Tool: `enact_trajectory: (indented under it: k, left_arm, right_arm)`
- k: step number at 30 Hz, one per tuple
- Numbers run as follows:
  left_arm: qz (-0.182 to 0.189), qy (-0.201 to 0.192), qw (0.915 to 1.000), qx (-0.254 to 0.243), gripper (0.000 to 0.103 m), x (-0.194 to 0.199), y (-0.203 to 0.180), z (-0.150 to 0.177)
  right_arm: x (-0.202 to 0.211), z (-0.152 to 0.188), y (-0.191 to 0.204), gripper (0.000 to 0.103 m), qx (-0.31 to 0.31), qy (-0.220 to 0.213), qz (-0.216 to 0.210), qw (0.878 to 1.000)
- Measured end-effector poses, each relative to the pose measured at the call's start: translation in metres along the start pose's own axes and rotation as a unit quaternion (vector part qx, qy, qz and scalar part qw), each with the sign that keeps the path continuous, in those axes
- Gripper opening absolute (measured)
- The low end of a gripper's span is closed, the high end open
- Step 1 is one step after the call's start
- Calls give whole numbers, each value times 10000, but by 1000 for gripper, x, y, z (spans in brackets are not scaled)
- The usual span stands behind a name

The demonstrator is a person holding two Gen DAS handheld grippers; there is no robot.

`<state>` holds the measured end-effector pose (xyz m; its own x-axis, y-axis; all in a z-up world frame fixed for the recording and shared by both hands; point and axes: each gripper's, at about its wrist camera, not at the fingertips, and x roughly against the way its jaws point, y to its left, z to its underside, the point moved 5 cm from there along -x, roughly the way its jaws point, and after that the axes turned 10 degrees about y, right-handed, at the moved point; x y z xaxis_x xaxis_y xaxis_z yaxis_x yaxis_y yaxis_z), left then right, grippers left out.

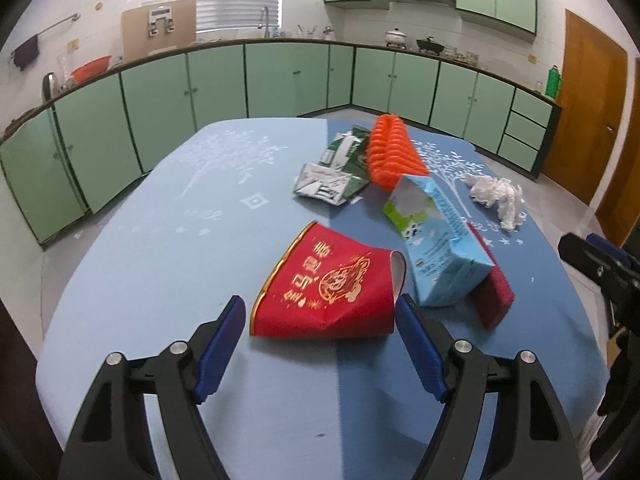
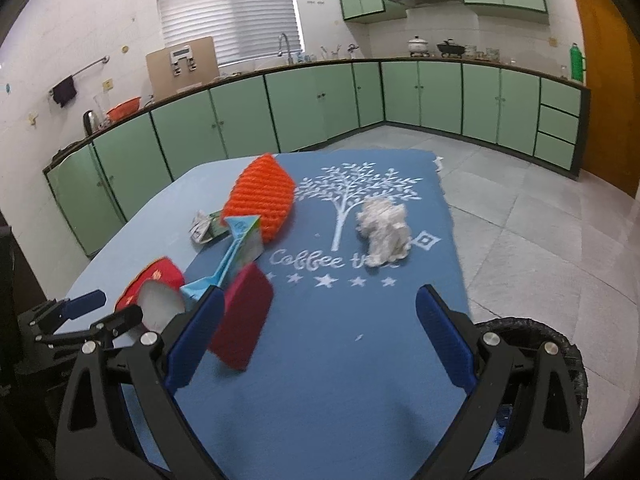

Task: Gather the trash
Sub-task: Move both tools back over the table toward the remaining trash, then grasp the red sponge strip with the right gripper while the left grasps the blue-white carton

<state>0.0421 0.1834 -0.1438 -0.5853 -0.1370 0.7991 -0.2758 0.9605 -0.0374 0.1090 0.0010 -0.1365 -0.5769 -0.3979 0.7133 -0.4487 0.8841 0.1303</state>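
The left gripper has its fingers spread wide, and the squashed red paper cup lies on its side right between the tips, on the blue table. Nothing is pinched yet. The cup is thin and already bent, so a hard squeeze could crush it more, or it could slide out and roll away. Its far right end sits close to the blue milk carton, which leans on a dark red sponge. If the right finger bumps the carton, both could tip over or get pushed along the table. The right gripper is spread wide too and holds nothing. Its left finger is just beside the dark red sponge, so it could knock that by mistake. The white crumpled tissue sits farther away on the right, quite near the table edge, and a careless push could send it onto the floor. A black bin shows low on the right, below the table edge. The orange bumpy thing and the torn green wrappers wait at the far side, untouched.
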Motion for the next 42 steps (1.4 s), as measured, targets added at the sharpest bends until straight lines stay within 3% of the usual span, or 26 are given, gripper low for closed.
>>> enact_trajectory:
  k: [11, 15, 19, 28, 33, 39, 42]
  left_arm:
    - [-212, -23, 9995, 231, 76, 7, 24, 8]
    - [-269, 14, 9991, 338, 76, 8, 33, 11]
    - [-325, 41, 9985, 436, 76, 9, 40, 14]
    - [-2, -215, 9994, 264, 76, 22, 18, 8]
    - [145, -255, 9995, 106, 76, 23, 1, 6]
    - [187, -274, 9994, 35, 76, 23, -7, 2]
    - [217, -301, 9993, 5, 76, 23, -11, -2]
  right_arm:
    - [-13, 15, 47, 93, 458, 116, -244, 9986]
    - [-23, 20, 57, 77, 620, 273, -184, 9975]
    - [-32, 21, 56, 70, 603, 383, -143, 9973]
    - [-32, 19, 46, 27, 549, 426, -241, 9973]
    - [-34, 18, 44, 25, 535, 457, -308, 9970]
    - [-33, 14, 50, 12, 685, 483, -489, 9953]
    - [-27, 11, 43, 11, 621, 428, -458, 9961]
